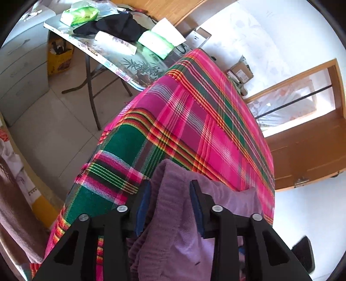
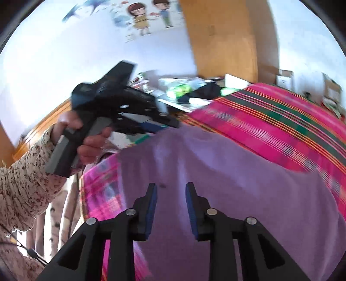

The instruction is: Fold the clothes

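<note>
A purple garment (image 1: 170, 207) lies on a table covered with a pink, green and orange plaid cloth (image 1: 194, 121). My left gripper (image 1: 169, 188) has its jaws apart, with a raised fold of the purple garment bunched between them; whether the pads press it is unclear. In the right wrist view the purple garment (image 2: 227, 183) is spread wide over the plaid cloth (image 2: 281, 129). My right gripper (image 2: 170, 190) is open and empty just above the garment. The left gripper (image 2: 170, 124) shows there at the garment's far left edge, held by a hand in a floral sleeve.
A folding table (image 1: 121, 62) stands behind with tissue packs (image 1: 80, 15), a black cloth (image 1: 116, 26) and papers. A yellow box (image 1: 58, 56) and grey drawers (image 1: 23, 71) stand on the floor at left. A wooden door (image 1: 307, 138) is at right.
</note>
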Available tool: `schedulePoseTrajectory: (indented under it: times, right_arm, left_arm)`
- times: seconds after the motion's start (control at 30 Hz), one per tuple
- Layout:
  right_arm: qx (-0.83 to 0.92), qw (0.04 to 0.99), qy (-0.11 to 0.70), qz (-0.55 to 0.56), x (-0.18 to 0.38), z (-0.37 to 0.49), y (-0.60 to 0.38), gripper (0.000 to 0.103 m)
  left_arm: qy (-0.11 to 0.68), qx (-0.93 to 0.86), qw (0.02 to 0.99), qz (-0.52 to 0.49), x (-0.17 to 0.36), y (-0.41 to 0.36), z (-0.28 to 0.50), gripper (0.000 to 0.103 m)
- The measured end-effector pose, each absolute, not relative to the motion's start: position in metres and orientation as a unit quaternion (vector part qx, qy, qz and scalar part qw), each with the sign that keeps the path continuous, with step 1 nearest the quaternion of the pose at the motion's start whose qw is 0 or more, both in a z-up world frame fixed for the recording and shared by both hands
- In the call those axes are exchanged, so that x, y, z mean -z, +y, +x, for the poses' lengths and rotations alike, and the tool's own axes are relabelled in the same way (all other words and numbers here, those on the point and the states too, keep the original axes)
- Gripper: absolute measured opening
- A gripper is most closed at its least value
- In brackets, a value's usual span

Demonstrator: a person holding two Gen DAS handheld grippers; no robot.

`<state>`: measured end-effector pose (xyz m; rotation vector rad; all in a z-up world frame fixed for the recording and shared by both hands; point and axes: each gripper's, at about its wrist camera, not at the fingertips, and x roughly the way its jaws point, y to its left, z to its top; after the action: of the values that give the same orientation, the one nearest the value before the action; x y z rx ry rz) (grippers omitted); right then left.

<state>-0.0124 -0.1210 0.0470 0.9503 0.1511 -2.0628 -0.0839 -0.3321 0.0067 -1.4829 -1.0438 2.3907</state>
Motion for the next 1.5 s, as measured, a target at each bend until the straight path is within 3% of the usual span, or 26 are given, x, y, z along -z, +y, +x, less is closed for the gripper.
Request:
schedulePoseTrajectory:
  times: [0.2, 0.8, 0.93, 1.1, 1.5]
  right_arm:
    - [0.806, 0.46, 0.123, 0.352, -0.043, 0.005, -0.187, 0.042]
    - [0.822, 0.38, 0.243, 0.348, -0.009, 0.011, -0.256, 0.045]
    - [0.83, 0.36, 0.257, 0.339, -0.008, 0.014, -0.257, 0.037]
    - [0.848, 0.345, 0.238, 0.324, -0.016, 0.015, -0.248, 0.018]
    - [0.89, 0.332, 0.193, 0.245, -0.043, 0.029, -0.233, 0.017]
  left_arm:
    - [-0.34, -0.793, 0.071, -0.5, -0.007, -0.334, -0.079, 0.036]
    - [-0.359, -0.789, 0.051, -0.496, -0.009, -0.37, -0.046, 0.036]
    - [-0.367, -0.783, 0.051, -0.5, -0.005, -0.372, -0.043, 0.036]
    - [-0.375, -0.779, 0.051, -0.501, -0.005, -0.374, -0.042, 0.038]
    - [-0.47, -0.718, 0.105, -0.503, 0.015, -0.379, -0.048, 0.045]
